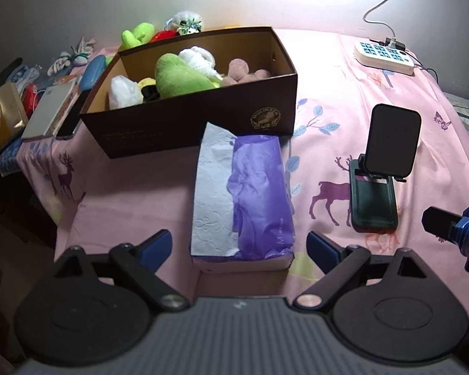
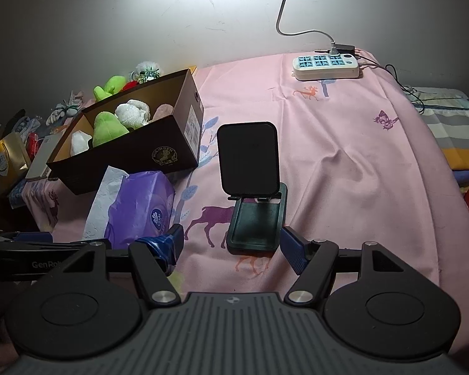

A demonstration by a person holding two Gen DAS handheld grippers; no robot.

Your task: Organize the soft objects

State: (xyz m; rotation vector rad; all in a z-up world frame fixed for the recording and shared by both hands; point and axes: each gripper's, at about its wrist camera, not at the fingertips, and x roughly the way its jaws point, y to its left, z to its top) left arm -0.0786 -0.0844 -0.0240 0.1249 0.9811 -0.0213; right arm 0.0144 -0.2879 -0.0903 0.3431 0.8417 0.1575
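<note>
A dark brown shoebox (image 1: 184, 125) (image 2: 131, 159) holds several soft toys: a green plush (image 1: 179, 76) (image 2: 108, 128), a white one (image 1: 200, 57) (image 2: 133, 112) and a pinkish one (image 1: 244, 70). A purple tissue pack (image 1: 250, 193) (image 2: 137, 206) lies in front of the box. My left gripper (image 1: 239, 248) is open, its fingers on either side of the pack's near end, empty. My right gripper (image 2: 231, 245) is open and empty, just before a dark phone stand (image 2: 253, 184) (image 1: 381, 168).
A green plush (image 1: 137, 34), a red one and a white fluffy toy (image 1: 186, 20) lie behind the box. A white power strip (image 1: 384, 56) (image 2: 326, 65) with cables sits at the far right. Books, a gold package (image 1: 0, 118) and clutter lie left. The pink sheet (image 2: 344, 156) covers the surface.
</note>
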